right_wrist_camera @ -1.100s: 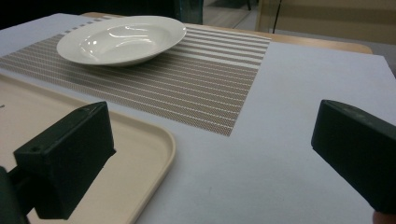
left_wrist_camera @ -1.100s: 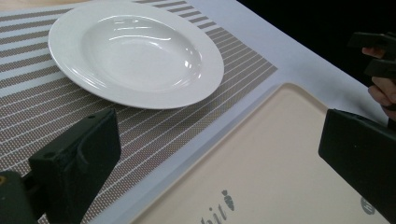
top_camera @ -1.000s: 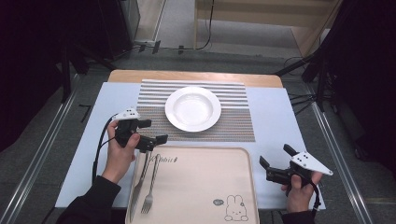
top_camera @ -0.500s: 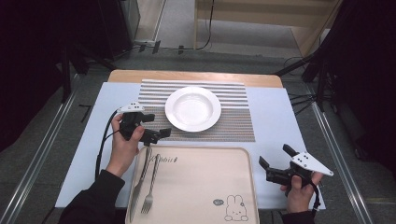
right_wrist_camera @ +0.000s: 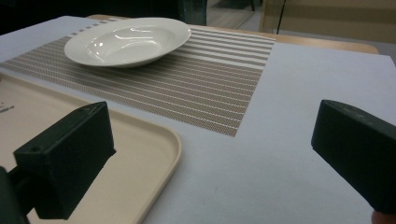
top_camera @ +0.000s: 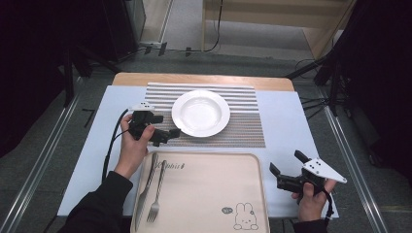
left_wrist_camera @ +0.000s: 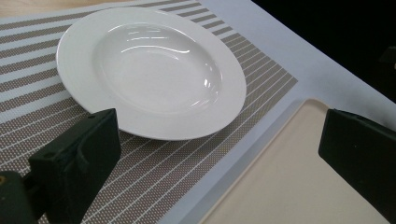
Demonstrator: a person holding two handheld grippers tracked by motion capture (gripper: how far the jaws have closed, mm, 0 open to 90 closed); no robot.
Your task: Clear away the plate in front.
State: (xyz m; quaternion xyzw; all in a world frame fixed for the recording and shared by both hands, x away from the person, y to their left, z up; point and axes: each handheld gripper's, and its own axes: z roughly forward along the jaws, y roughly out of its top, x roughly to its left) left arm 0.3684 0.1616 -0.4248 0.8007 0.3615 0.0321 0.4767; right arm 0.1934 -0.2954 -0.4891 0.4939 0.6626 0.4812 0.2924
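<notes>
From the high view, the left gripper [top_camera: 169, 134] hovers over the striped placemat [top_camera: 243, 127] just beside the near left rim of the white plate [top_camera: 200, 112], jaws spread and empty; the right gripper [top_camera: 287, 168] is held off the near right corner of the beige tray [top_camera: 214, 194], also spread and empty, while a knife [top_camera: 145, 188] and fork [top_camera: 157, 194] lie along the tray's left edge. In the left gripper view the plate [left_wrist_camera: 149, 70] sits on the placemat [left_wrist_camera: 154, 172] ahead of the wide-open jaws, untouched, the tray's far edge [left_wrist_camera: 289, 172] to the right; in the right gripper view the jaws stand wide apart over the table's blue cover [right_wrist_camera: 289, 154], holding nothing, with the plate [right_wrist_camera: 128, 41] well apart at the placemat's far end.
</notes>
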